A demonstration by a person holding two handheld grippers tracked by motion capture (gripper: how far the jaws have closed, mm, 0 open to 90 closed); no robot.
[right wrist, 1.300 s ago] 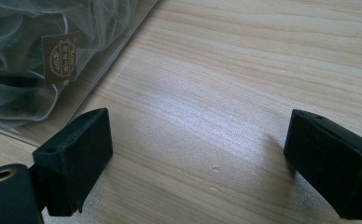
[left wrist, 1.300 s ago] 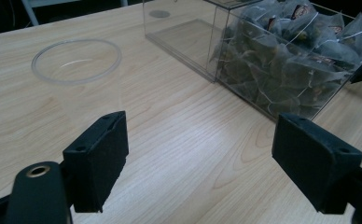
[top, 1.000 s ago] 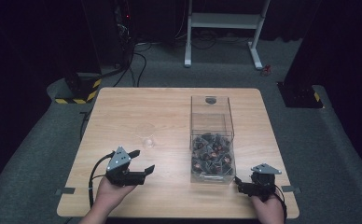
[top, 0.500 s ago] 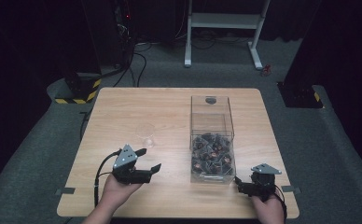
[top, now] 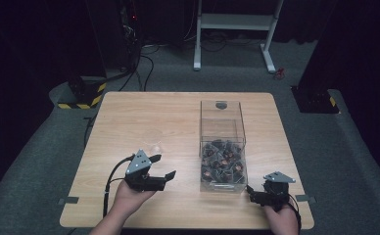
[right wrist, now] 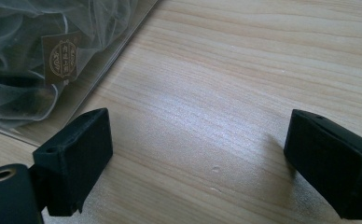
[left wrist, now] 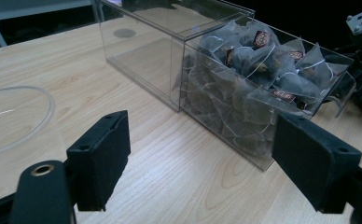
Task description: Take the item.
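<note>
While idle — left gripper (top: 162,166) jaws agape

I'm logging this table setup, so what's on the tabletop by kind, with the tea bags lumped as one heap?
Clear box: 1
Heap of tea bags, too tangled to count singly: 1
Clear cup: 1
Grippers, left gripper and right gripper: 2
Total: 5
</note>
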